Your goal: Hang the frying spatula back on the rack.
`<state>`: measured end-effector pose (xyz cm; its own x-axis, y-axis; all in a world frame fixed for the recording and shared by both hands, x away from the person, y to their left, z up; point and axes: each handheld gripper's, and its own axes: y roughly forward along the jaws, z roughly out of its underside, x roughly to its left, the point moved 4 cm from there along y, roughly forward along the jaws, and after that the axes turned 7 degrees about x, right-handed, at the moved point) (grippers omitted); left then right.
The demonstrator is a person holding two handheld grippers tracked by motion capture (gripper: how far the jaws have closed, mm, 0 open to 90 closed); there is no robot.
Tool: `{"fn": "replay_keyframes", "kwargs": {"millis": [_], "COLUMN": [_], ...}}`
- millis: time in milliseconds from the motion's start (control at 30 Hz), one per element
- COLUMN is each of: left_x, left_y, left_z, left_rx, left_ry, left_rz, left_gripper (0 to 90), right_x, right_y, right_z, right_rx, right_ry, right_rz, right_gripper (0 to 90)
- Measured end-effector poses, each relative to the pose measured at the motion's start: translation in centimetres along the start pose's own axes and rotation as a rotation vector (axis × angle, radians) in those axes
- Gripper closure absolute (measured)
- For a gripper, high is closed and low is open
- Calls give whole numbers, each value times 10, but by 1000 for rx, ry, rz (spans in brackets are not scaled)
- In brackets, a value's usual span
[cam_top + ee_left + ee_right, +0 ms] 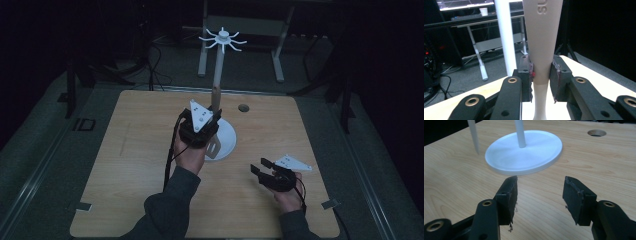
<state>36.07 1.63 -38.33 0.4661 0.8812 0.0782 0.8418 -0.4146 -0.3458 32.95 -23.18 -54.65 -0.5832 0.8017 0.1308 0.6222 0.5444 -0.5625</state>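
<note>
A white stand has a round base (227,137), a tall pole (219,65) and a ring of hooks (223,39) on top. My left gripper (214,118) is beside the pole, over the base, shut on an upright pale utensil handle (542,37) that widens upward and bears raised letters. In the left gripper view both pads press its narrow part, with the pole (504,35) just left of it. My right gripper (260,166) hovers low over the table near the front right, open, with bare wood between its jaws. It (540,192) faces the base (524,152).
The wooden table (140,165) has a round cable hole (243,107) at the back right. A thin white tapered tip (474,140) hangs left of the pole (520,133) in the right gripper view. Desk legs and cables stand on the floor beyond the table.
</note>
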Motion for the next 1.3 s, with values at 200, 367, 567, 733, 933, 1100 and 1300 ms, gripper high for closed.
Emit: {"fn": "replay_keyframes", "kwargs": {"millis": [200, 367, 567, 733, 933, 1100, 1300], "left_x": [2, 0, -1, -1, 1, 1, 0], "left_y": [2, 3, 6, 10, 14, 15, 15], "left_z": [-5, -15, -28, -34, -43, -49, -55], "left_rx": [3, -4, -5, 2, 6, 2, 0], "left_ry": [-11, -18, -7, -5, -16, -6, -1], "left_rz": [-20, -46, -74, -95, -121, -131, -148], "left_gripper": [731, 731, 731, 731, 731, 731, 731], "right_x": [-4, -5, -4, -3, -2, -3, -2], "right_y": [-2, -3, -2, -2, -1, -1, 0], "right_z": [1, 1, 2, 2, 3, 3, 3], "right_rx": [-8, -11, -8, -6, -2, -1, 5], "right_ry": [21, 27, 17, 21, 18, 21, 25], "right_rz": [14, 19, 22, 21, 20, 20, 23], "right_gripper": [454, 454, 454, 454, 457, 457, 460]}}
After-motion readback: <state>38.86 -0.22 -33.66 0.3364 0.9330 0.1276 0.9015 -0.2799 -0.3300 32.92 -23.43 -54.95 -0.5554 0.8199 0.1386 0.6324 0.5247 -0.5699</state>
